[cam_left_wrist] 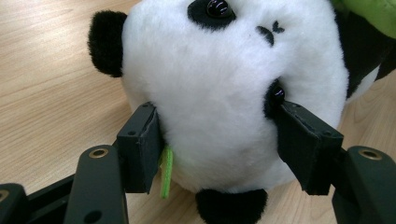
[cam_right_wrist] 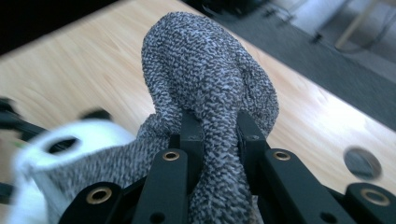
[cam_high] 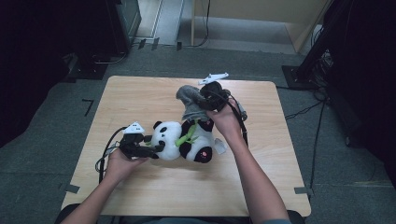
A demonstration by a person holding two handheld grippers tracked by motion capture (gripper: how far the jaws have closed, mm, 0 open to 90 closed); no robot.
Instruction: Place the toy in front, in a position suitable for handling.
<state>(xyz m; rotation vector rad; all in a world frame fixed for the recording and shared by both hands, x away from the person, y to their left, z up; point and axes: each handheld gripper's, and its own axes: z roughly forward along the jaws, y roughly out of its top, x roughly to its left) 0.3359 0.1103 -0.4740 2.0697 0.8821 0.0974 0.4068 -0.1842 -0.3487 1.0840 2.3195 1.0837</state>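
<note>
Black jaws of the left gripper (cam_left_wrist: 219, 154) pressed either side of the plush panda (cam_high: 182, 140) by its head, pinning it to the table (cam_high: 140, 93). Beyond it, the right gripper (cam_right_wrist: 219, 135) was pinched tight on a grey knit garment (cam_right_wrist: 205, 79), lifted above the toy's body; one end apparently clung on, so undressing looked partly done.

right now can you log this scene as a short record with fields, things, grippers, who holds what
surface: wooden table
toy: plush panda lying on the table, head toward the left gripper
cloth: grey knitted sock, lifted above the panda's body
left gripper: jaws on either side of the panda's head, pads pressing into the fur
right gripper: jaws pinched shut on the sock
other detail: green piece across the panda's front
</note>
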